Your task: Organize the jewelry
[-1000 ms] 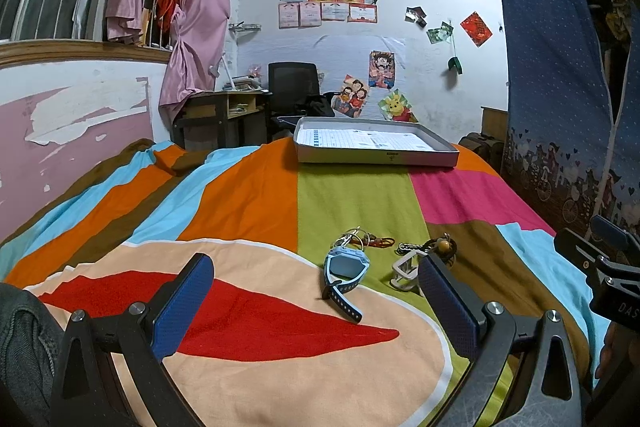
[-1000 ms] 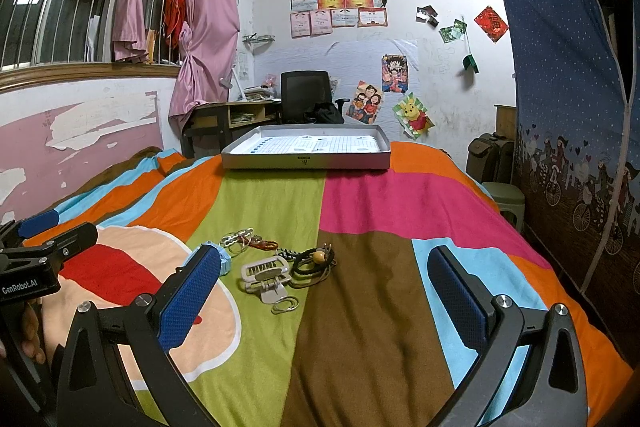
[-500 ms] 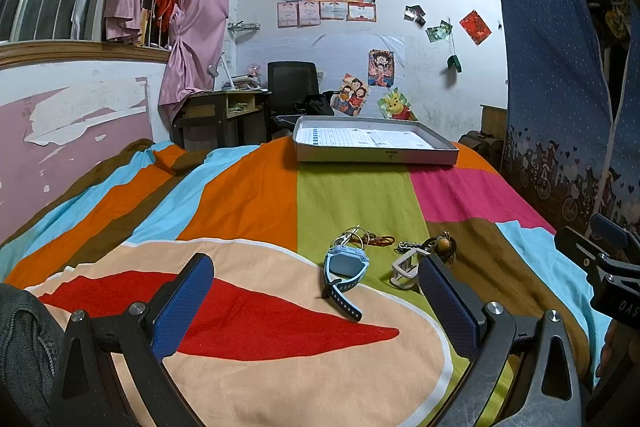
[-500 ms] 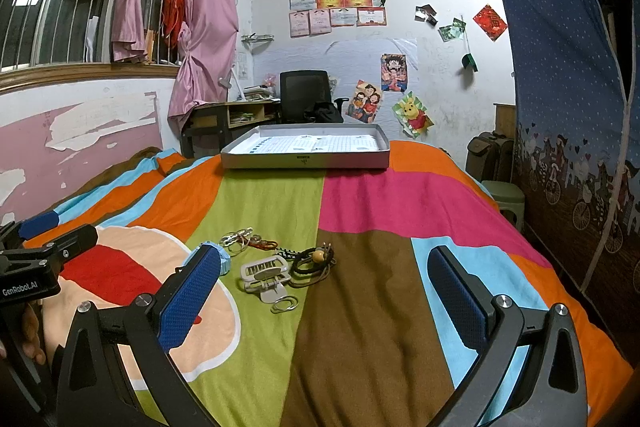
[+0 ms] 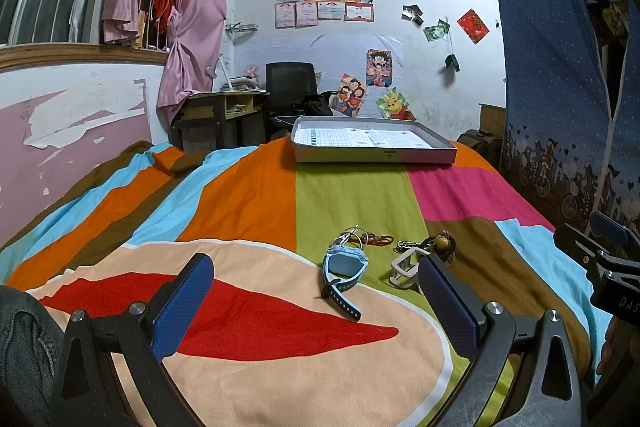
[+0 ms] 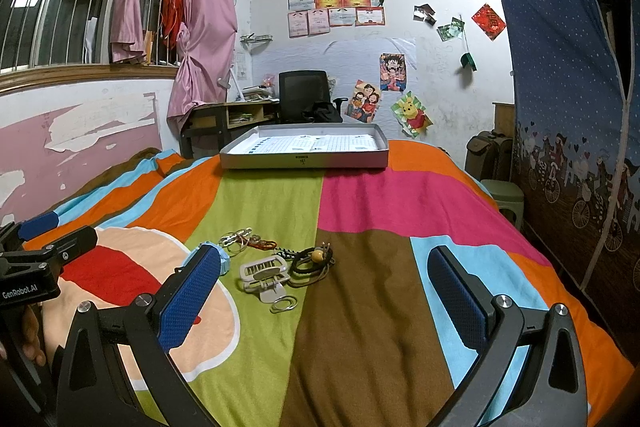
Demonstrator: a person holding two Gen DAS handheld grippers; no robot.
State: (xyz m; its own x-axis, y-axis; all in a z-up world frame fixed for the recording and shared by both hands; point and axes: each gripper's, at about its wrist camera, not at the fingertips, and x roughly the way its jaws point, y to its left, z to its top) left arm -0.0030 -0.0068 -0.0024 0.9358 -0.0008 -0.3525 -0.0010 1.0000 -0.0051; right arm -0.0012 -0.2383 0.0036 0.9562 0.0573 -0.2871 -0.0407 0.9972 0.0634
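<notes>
Nothing moved: both grippers, left (image 5: pixel 314 301) and right (image 6: pixel 324 293), stay spread, empty; watch (image 5: pixel 343 267), clip (image 6: pixel 264 273), cords (image 6: pixel 314 261) on bed (image 6: pixel 360 307), tray (image 6: pixel 304 157) beyond.

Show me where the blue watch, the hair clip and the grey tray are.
blue watch (image 5: pixel 347 264), left wrist view, on its face.
hair clip (image 6: pixel 264 273), right wrist view, on its comb.
grey tray (image 6: pixel 304 159), right wrist view, on its front wall.

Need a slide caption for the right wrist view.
Open right gripper above striped bedspread; jewelry pile ahead, tray beyond.
</notes>
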